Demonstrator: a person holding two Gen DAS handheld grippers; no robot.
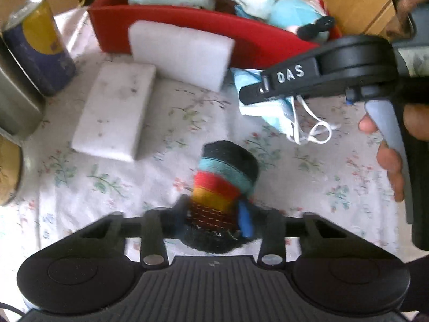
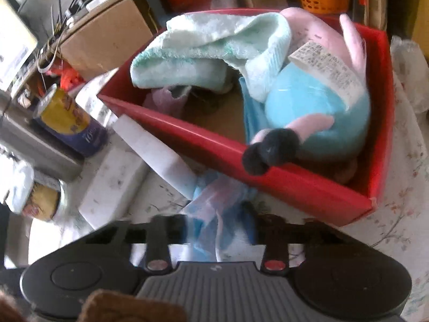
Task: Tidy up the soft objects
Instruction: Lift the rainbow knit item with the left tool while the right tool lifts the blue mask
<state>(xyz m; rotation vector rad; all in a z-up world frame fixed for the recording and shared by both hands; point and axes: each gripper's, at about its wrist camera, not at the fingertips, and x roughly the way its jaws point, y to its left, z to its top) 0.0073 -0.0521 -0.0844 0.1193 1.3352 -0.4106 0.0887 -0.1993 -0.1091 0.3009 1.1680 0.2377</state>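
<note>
Striped sock (image 1: 224, 185) pinched by left gripper (image 1: 214, 221) fingers; blue face mask (image 2: 211, 214) clamped by right gripper (image 2: 218, 229), destined for red box (image 2: 268, 185) at 12 o'clock.

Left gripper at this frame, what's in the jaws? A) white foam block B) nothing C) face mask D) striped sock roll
D: in the left wrist view the left gripper is closed on the striped sock roll, while the white foam blocks lie on the cloth and the face mask sits in the right gripper.

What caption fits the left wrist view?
Left gripper clamps a striped sock over the floral tablecloth, red box ahead.
</note>
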